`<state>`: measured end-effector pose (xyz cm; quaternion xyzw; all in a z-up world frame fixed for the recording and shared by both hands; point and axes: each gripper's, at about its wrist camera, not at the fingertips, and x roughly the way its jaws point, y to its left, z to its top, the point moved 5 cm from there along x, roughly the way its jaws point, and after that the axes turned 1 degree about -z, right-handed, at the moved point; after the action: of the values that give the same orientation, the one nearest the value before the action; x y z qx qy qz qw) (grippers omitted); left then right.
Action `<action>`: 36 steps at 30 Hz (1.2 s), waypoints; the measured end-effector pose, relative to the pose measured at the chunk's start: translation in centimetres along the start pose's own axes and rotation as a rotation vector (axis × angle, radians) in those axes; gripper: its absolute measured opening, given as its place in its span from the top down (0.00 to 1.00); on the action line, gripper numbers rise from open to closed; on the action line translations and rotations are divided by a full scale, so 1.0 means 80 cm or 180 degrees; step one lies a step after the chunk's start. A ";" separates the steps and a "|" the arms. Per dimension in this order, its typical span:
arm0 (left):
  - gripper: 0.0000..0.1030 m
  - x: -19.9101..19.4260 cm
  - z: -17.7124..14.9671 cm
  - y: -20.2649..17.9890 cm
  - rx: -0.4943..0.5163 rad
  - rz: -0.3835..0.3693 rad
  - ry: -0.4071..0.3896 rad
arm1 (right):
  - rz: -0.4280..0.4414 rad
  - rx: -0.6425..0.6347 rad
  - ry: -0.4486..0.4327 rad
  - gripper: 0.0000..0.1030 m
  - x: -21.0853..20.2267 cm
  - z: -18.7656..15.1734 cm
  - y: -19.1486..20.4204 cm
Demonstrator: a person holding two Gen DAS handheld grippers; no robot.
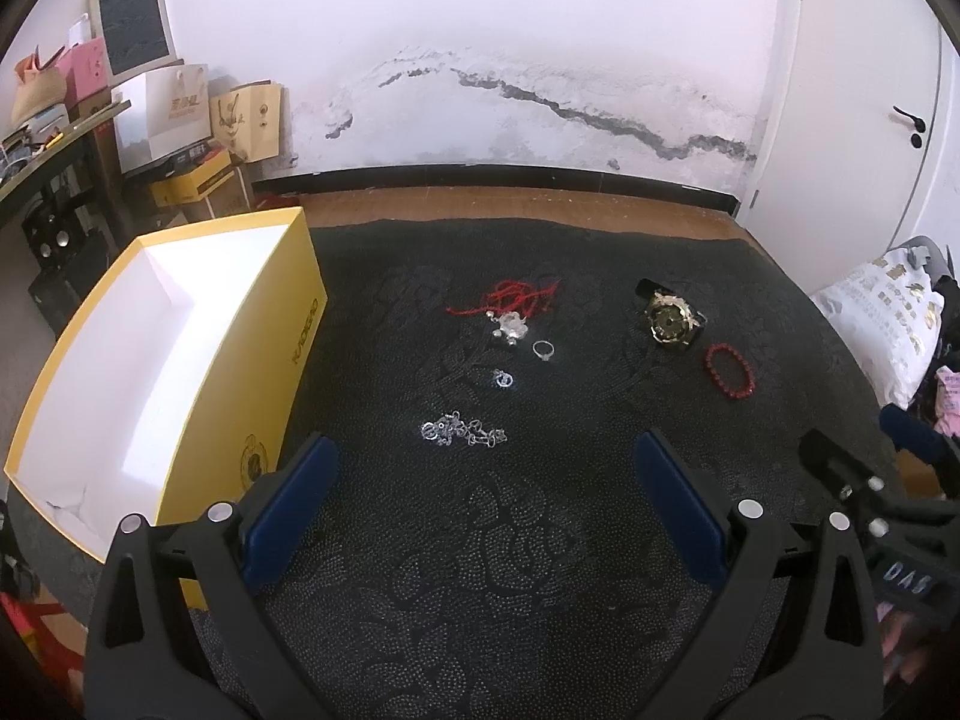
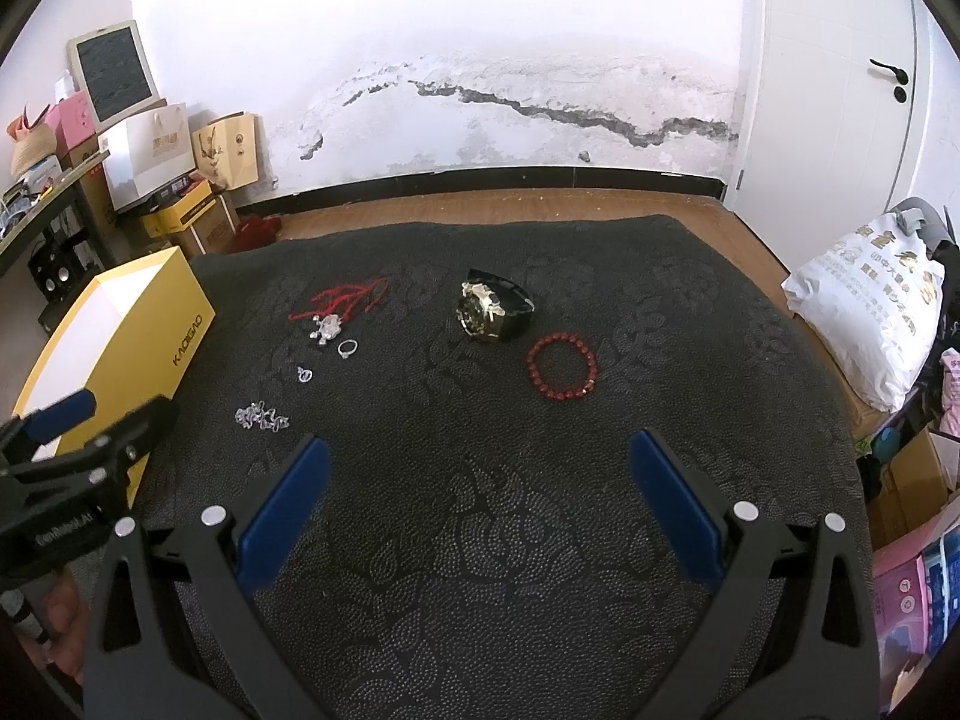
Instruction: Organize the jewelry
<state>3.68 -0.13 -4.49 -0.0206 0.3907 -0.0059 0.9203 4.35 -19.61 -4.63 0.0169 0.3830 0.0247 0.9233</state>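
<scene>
1. Left gripper (image 1: 486,480) and right gripper (image 2: 480,474) hover spread wide, holding nothing.
2. Silver chain (image 1: 462,433) lies just ahead of the left gripper (slightly left).
3. Farther: ring (image 1: 543,349), red bead bracelet (image 2: 562,365), watch (image 2: 495,311).
4. Yellow box (image 1: 240,372) stands left.

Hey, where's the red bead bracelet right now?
The red bead bracelet lies flat on the dark cloth, right of centre in both views, just in front and right of the watch, apart from it.
</scene>
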 end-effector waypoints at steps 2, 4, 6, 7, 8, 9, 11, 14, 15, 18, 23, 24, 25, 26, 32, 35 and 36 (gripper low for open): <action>0.06 0.005 -0.005 0.003 -0.0038 -0.0051 0.0034 | 0.0001 0.0004 -0.0012 0.06 -0.002 0.002 0.000; 0.06 0.013 -0.012 0.007 -0.0061 -0.0016 0.0097 | 0.0005 0.0017 -0.0019 0.06 -0.003 0.003 0.000; 0.06 0.020 -0.016 0.010 -0.0057 0.0009 0.0178 | 0.0012 0.0034 -0.0021 0.06 -0.001 0.005 -0.006; 0.06 0.025 -0.018 0.011 -0.0055 0.0014 0.0210 | 0.0016 0.0040 -0.0020 0.06 -0.001 0.005 -0.007; 0.06 0.027 -0.020 0.011 -0.0050 0.0011 0.0218 | 0.0021 0.0051 -0.0014 0.06 0.000 0.006 -0.008; 0.06 0.030 -0.021 0.012 -0.0040 0.0010 0.0215 | 0.0030 0.0069 -0.0007 0.06 0.002 0.007 -0.009; 0.06 0.037 -0.026 0.011 -0.0006 0.0020 0.0211 | 0.0051 0.0109 -0.0005 0.06 0.002 0.010 -0.013; 0.06 0.055 -0.032 0.012 0.0025 0.0032 0.0300 | 0.0088 0.0186 0.0006 0.06 0.004 0.014 -0.019; 0.06 0.063 -0.033 0.013 0.0024 0.0037 0.0341 | 0.0098 0.0209 0.0008 0.06 0.005 0.016 -0.022; 0.06 0.087 -0.032 0.015 0.0019 0.0074 0.0408 | 0.0128 0.0251 0.0020 0.06 0.007 0.020 -0.025; 0.06 0.123 -0.034 0.015 0.0116 0.0165 0.0449 | 0.0184 0.0329 0.0044 0.06 0.013 0.026 -0.031; 0.06 0.131 -0.035 0.014 0.0117 0.0157 0.0471 | 0.0189 0.0341 0.0045 0.06 0.013 0.027 -0.033; 0.06 0.141 -0.038 0.012 0.0140 0.0161 0.0516 | 0.0191 0.0352 0.0051 0.06 0.015 0.028 -0.035; 0.06 0.147 -0.039 0.011 0.0161 0.0168 0.0544 | 0.0196 0.0365 0.0058 0.06 0.016 0.028 -0.037; 0.06 0.174 -0.040 0.013 0.0181 0.0122 0.0544 | 0.0226 0.0452 0.0107 0.06 0.024 0.030 -0.044; 0.06 0.183 -0.035 0.019 0.0120 0.0086 0.0473 | 0.0226 0.0479 0.0126 0.06 0.027 0.030 -0.048; 0.06 0.184 -0.034 0.018 0.0133 0.0093 0.0471 | 0.0227 0.0485 0.0130 0.06 0.028 0.029 -0.049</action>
<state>11.96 0.85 -17.03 0.0048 0.4578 -0.0021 0.8891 7.71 -23.40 -4.74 0.1002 0.4017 0.0288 0.9098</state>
